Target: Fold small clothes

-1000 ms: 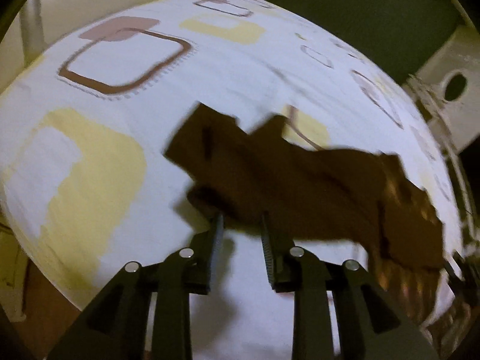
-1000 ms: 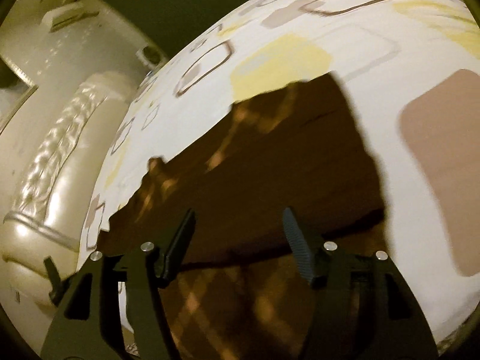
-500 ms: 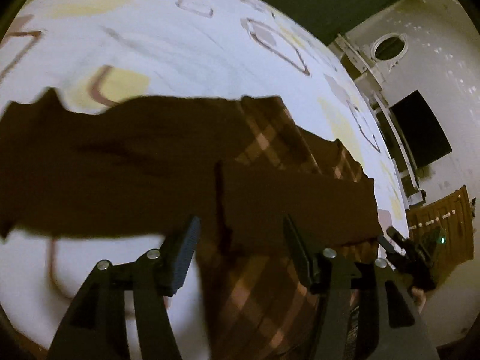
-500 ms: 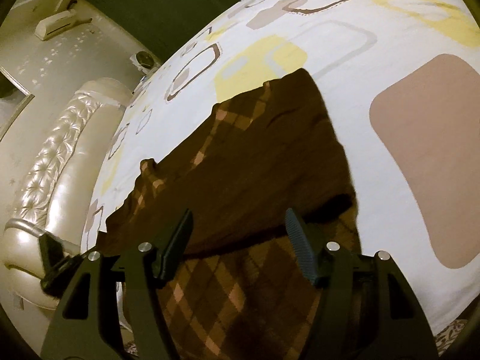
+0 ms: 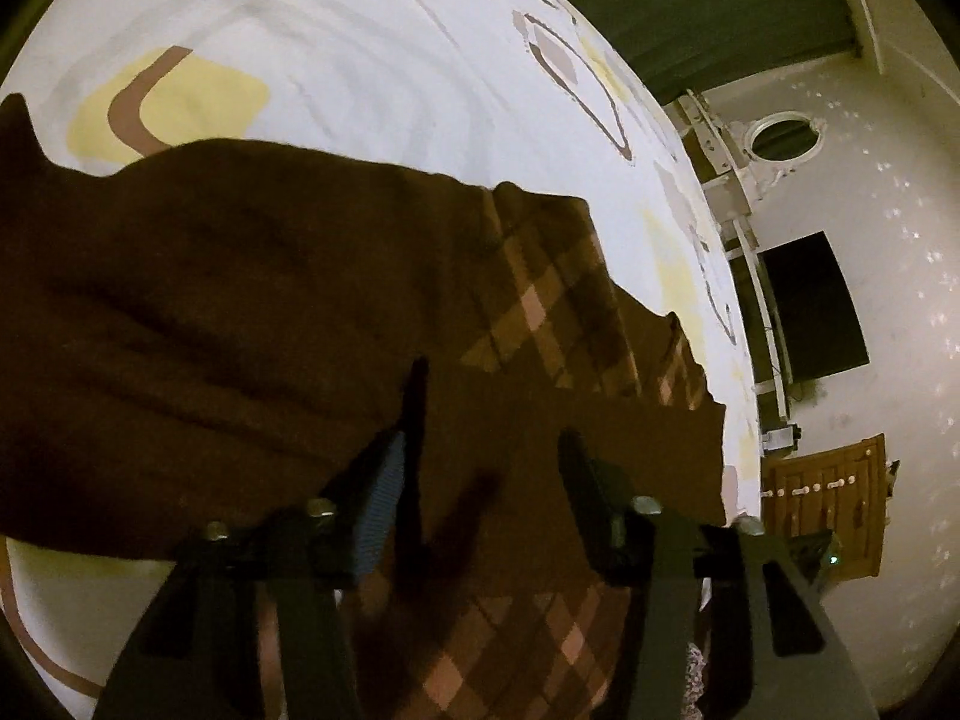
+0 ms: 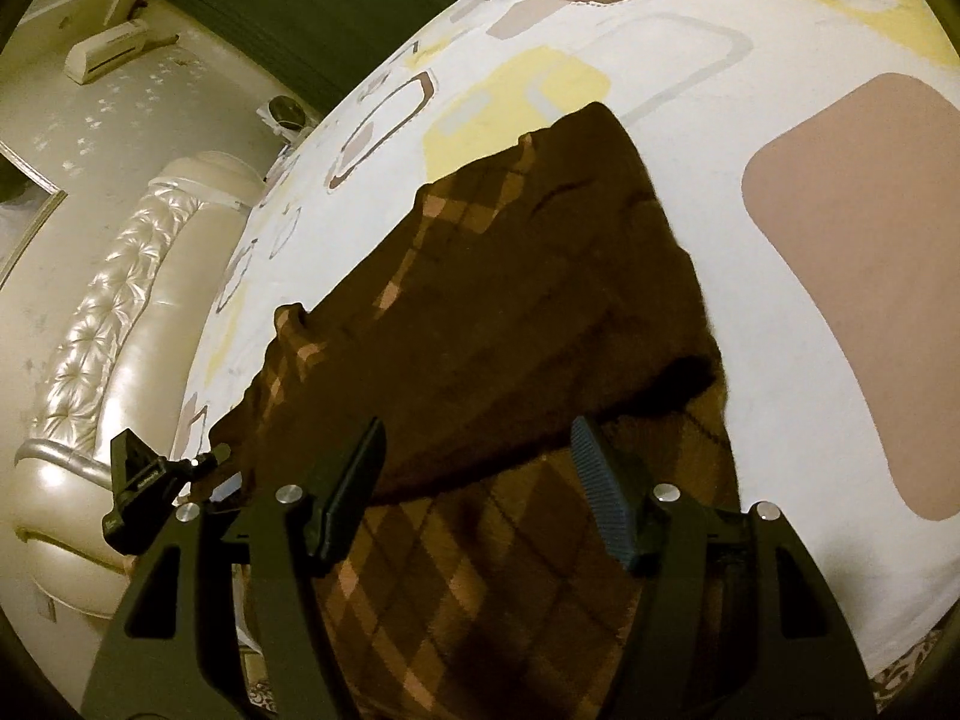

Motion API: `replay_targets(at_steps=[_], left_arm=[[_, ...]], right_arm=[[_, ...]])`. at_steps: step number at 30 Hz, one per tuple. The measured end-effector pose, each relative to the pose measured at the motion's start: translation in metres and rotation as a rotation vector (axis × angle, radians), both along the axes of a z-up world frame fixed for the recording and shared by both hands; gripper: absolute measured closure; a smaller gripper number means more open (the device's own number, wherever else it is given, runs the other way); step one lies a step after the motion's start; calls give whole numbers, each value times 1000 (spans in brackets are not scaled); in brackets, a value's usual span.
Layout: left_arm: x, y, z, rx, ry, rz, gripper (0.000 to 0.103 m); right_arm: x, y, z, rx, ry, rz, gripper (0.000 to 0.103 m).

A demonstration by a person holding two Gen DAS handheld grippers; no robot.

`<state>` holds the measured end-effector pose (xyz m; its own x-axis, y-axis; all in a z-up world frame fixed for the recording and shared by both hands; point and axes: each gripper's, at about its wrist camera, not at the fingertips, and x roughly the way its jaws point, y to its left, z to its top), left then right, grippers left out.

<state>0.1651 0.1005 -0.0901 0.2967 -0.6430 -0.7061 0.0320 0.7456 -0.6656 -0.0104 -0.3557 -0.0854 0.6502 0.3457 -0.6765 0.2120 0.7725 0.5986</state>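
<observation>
— Over the bed (image 5: 372, 30), what's different from a second ago?

— The left gripper (image 5: 480, 480) was low at the near edge of the cloth (image 5: 210, 312), which lay stretched out across the sheet. Now the plain brown layer lies doubled over the checked part, and the gripper sits above the fold line.

— Is it holding anything?

— Its jaws are closing, with a dark ridge of fabric rising between them, but I see no pad pressing on it. I'd call it let go rather than gripping.

— And the right gripper (image 6: 477, 468)?

— It hasn't shifted. Jaws apart, hovering over the cloth (image 6: 540, 312), nothing pinched. In its view the flap has come over and settled, its edge running across between the fingers, checked fabric showing below.

— So what does that mean for the task?

— One fold looks done. The cloth lies on the sheet near the bed's edge, halved. Another fold or some smoothing probably follows, judging by the loose ridge.

— Any labels or writing?

— There is small print on the left gripper's body (image 6: 141, 474) in the right view, too tiny to read. Nothing on the cloth.
</observation>
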Motion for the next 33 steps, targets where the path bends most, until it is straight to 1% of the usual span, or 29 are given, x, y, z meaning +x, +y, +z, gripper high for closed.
replay_targets(at_steps=[1, 2, 3, 4, 5, 6, 9, 12, 15, 17, 20, 23, 25, 26, 28, 29, 30, 31, 33], left_arm=[[0, -1, -1, 18, 4, -4, 68], [0, -3, -1, 30, 6, -10, 81], [-1, -6, -2, 39, 7, -26, 91], [-1, -8, -1, 44, 4, -34, 92], [-3, -12, 2, 76, -11, -43, 95], [-5, -15, 6, 106, -31, -52, 95], [-6, -17, 19, 141, -66, -45, 96], [-5, -5, 32, 129, -84, -6, 96], [-6, 8, 38, 116, -98, 31, 96], [-6, 15, 34, 134, -88, 35, 96], [-6, 15, 16, 174, -44, 19, 96], [-7, 8, 7, 202, -46, 6, 95], [-10, 6, 7, 193, -57, 6, 89], [-11, 4, 8, 197, -61, 1, 85], [-13, -1, 12, 226, -79, -16, 82], [-13, -3, 13, 230, -83, -22, 79], [-13, -4, 13, 228, -86, -26, 76], [-14, -4, 13, 227, -87, -26, 75], [-12, -5, 12, 221, -82, -26, 74]], right_arm=[[-1, -1, 0, -1, -1, -2, 39], [-1, -1, 0, -3, -2, -5, 39], [-1, -2, 0, -4, -3, -6, 39], [-1, -2, 0, -6, -4, -8, 39], [-1, -3, -1, -8, -2, -9, 39], [-1, -4, -2, -9, 0, -10, 39], [-1, -6, -3, -10, 5, -16, 39], [-1, -8, -1, -11, -1, -18, 39], [-1, -10, 1, -12, -9, -26, 39], [-1, -14, 0, -13, -6, -31, 39], [3, -22, -1, -9, -4, -46, 39], [11, -39, 7, 4, -25, -63, 39], [25, -53, 9, 35, -13, -57, 39], [32, -61, 9, 74, -4, -61, 39], [41, -71, 7, 203, 22, -42, 38], [44, -72, 7, 247, 43, -20, 38], [45, -73, 9, 266, 82, 13, 38], [42, -73, 15, 239, 96, 27, 38], [30, -74, 24, 173, 94, 39, 38]])
